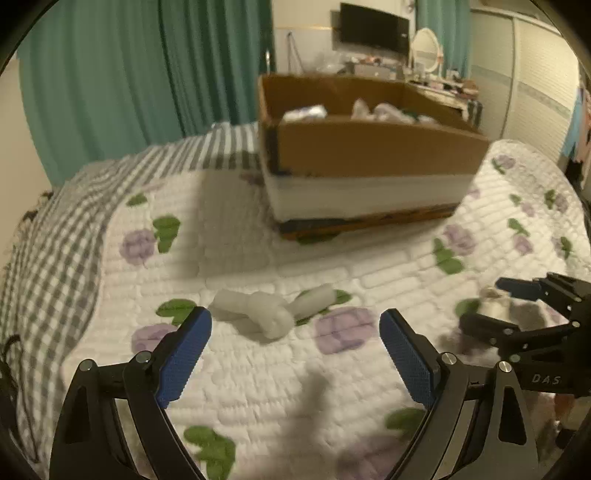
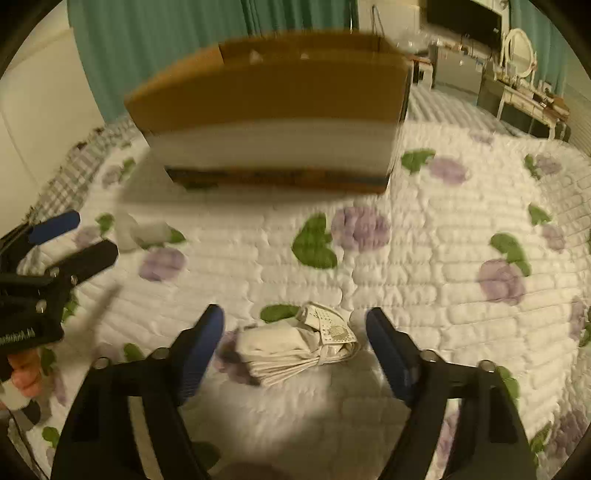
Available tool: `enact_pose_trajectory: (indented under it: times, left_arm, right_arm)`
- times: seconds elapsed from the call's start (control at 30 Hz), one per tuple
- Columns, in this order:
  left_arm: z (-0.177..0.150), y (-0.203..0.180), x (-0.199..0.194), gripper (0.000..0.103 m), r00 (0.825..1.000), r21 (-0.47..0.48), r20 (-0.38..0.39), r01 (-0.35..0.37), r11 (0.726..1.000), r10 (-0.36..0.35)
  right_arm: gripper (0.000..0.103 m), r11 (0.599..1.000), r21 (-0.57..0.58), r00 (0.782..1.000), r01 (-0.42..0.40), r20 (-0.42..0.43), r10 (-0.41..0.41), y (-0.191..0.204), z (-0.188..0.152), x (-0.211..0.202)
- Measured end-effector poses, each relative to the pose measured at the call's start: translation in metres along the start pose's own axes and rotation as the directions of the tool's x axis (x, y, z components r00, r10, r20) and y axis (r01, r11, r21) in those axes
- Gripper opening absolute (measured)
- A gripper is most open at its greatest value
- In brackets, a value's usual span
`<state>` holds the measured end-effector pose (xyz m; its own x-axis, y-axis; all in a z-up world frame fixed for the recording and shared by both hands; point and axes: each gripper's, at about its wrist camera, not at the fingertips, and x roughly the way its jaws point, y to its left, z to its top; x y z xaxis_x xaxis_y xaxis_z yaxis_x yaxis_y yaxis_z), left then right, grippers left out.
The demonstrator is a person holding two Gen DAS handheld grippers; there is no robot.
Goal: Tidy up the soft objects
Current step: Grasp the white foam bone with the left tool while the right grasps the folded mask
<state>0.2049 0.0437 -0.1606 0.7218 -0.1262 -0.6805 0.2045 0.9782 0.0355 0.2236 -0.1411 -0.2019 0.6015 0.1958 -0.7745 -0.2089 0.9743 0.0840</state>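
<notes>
Nearest in the right wrist view, the right gripper (image 2: 293, 332) has its blue-padded fingers spread wide, holding nothing, with a folded cream bundle of socks (image 2: 295, 349) lying on the floral quilt (image 2: 424, 258) between the fingertips and apart from both. In the left wrist view, the left gripper (image 1: 295, 332) is likewise spread wide and empty above the quilt, and a white rolled sock pair (image 1: 258, 314) lies just beyond its fingertips, slightly left of centre. To the left of the quilt runs a grey checked sheet (image 1: 55, 240). Farther off, a cardboard box (image 1: 369, 151) rests on the quilt with pale soft items (image 1: 384, 110) inside. Behind it hang green curtains (image 1: 110, 74), and at far right stand a dark screen (image 1: 373, 27) and an oval mirror (image 1: 424, 46).
</notes>
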Motion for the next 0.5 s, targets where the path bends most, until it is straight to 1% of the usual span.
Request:
enact_pose_trajectory:
  times: [0.03, 0.07, 0.17, 0.33, 0.47, 0.5]
  left_arm:
    - [-0.001, 0.002, 0.006, 0.094, 1.0, -0.005, -0.008, 0.006, 1.0, -0.006]
    - [-0.001, 0.005, 0.01, 0.094, 1.0, -0.01, -0.013, 0.008, 1.0, -0.008]
    - [-0.003, 0.01, 0.021, 0.094, 1.0, -0.012, -0.025, 0.003, 1.0, -0.003]
    - [0.0, 0.017, 0.036, 0.092, 0.999, -0.023, -0.031, 0.017, 1.0, -0.018]
    - [0.001, 0.016, 0.051, 0.092, 0.999, 0.005, -0.037, 0.013, 1.0, -0.013]
    - [0.0, 0.016, 0.056, 0.086, 0.999, 0.006, -0.042, 0.014, 1.0, -0.014]
  right_arm:
    - [0.063, 1.0, -0.005, 1.0, 0.007, -0.01, -0.007, -0.001, 0.0, 0.006]
    - [0.059, 1.0, -0.009, 1.0, 0.01, -0.012, -0.01, -0.001, -0.001, 0.008]
    - [0.058, 1.0, 0.003, 1.0, 0.002, 0.006, -0.002, -0.002, 0.003, 0.009]
    - [0.057, 1.0, 0.021, 0.995, 0.015, 0.095, -0.017, -0.005, 0.031, 0.004]
    - [0.057, 0.999, 0.034, 0.993, 0.019, 0.117, -0.023, -0.005, 0.048, 0.012]
    - [0.057, 0.999, 0.033, 0.993, 0.018, 0.116, -0.022, -0.004, 0.049, 0.015]
